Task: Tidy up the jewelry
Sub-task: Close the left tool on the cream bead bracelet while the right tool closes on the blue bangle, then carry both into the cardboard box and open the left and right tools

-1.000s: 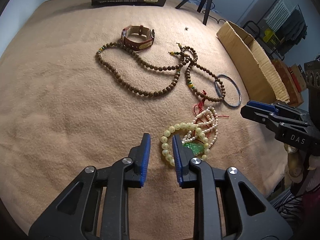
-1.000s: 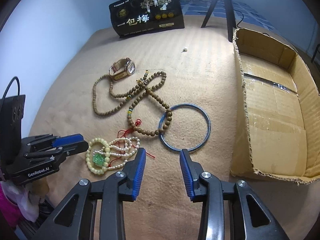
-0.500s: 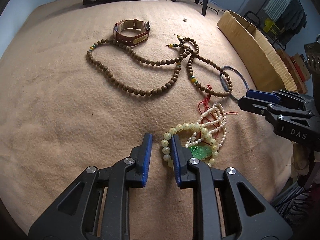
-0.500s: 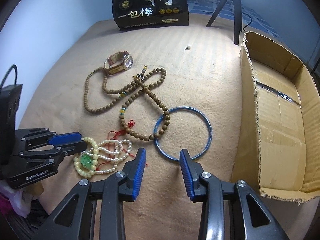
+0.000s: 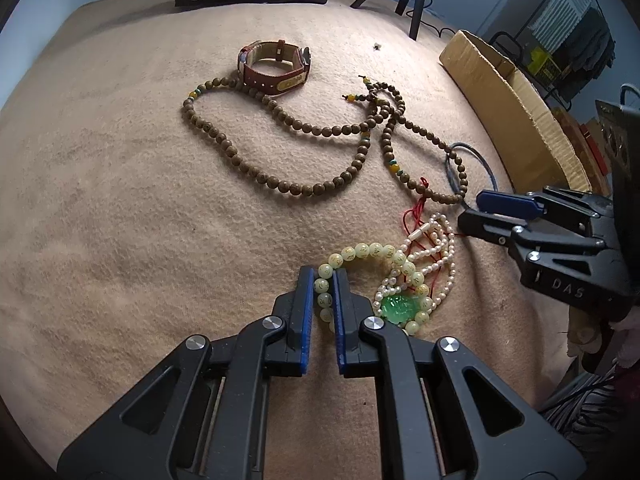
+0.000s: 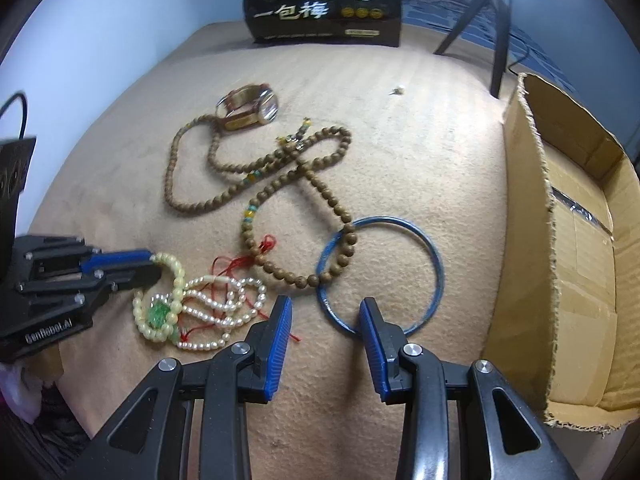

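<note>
My left gripper [image 5: 322, 280] is shut on the pale yellow bead bracelet [image 5: 362, 250], which carries a green pendant [image 5: 398, 306] and lies tangled with a white pearl strand [image 5: 438, 248]. The bracelet [image 6: 170, 264] also shows in the right wrist view with the left gripper [image 6: 148, 262] on it. My right gripper [image 6: 325, 314] is open, its fingers straddling the near rim of the blue bangle [image 6: 380, 276]. A long brown bead necklace [image 5: 280, 180] and a red-strapped watch [image 5: 276, 68] lie farther back.
All lies on a tan blanket [image 5: 100, 200]. An open cardboard box [image 6: 580, 240] stands at the right. A black snack bag [image 6: 324, 8] and a tripod leg [image 6: 498, 40] stand at the far edge.
My left gripper moved onto the yellow bead bracelet and closed on its beads. My right gripper moved forward so its open fingers reach the blue bangle's near rim.
</note>
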The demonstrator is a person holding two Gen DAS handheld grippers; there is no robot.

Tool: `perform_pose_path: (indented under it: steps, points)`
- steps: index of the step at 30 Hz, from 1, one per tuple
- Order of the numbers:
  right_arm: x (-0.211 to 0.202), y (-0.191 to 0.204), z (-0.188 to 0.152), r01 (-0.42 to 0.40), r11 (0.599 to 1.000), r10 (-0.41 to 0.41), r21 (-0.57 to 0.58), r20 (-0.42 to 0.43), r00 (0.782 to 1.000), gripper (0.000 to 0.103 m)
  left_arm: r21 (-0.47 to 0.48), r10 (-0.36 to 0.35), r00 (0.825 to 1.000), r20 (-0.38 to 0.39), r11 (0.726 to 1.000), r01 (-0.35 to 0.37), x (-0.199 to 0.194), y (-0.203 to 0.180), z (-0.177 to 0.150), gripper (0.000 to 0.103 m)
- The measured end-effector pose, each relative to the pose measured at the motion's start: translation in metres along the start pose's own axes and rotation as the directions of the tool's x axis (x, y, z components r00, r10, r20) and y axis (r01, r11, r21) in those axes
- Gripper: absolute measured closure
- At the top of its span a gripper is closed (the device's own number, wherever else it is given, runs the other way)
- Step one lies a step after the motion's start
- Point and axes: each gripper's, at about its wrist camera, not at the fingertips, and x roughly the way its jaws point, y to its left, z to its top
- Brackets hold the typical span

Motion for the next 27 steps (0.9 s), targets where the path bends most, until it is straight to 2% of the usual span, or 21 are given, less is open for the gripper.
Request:
perform_pose_path:
  steps: [2, 4, 7, 18, 27]
  points:
    - [0.002, 0.0, -0.001, 0.02, 1.0, -0.02, -0.01, -0.009, 1.0, 0.078, -0.006, -0.002, 1.0, 0.002, 1.0, 0.003, -0.001, 0.001, 0.0, 0.096]
    - [0.002, -0.001, 0.0, 0.021, 1.0, -0.021, -0.012, -0.009, 1.0, 0.092, -0.008, -0.004, 1.0, 0.002, 1.0, 0.004, -0.001, 0.001, 0.0, 0.096]
    - [0.002, -0.001, 0.0, 0.013, 1.0, -0.013, -0.001, -0.011, 1.0, 0.101, -0.014, -0.006, 1.0, 0.005, 1.0, 0.006, -0.002, 0.002, -0.001, 0.096]
    - [-0.029, -0.006, -0.003, -0.091, 0.993, 0.088, 0.08, 0.051, 0.995, 0.102, -0.057, -0.024, 0.998, 0.06, 0.998, 0.027, -0.027, 0.011, -0.001, 0.098]
    - [-0.063, -0.01, -0.001, -0.122, 0.985, 0.105, 0.124, 0.137, 0.985, 0.102, -0.067, -0.054, 0.99, 0.129, 0.996, 0.063, -0.052, 0.006, 0.005, 0.098]
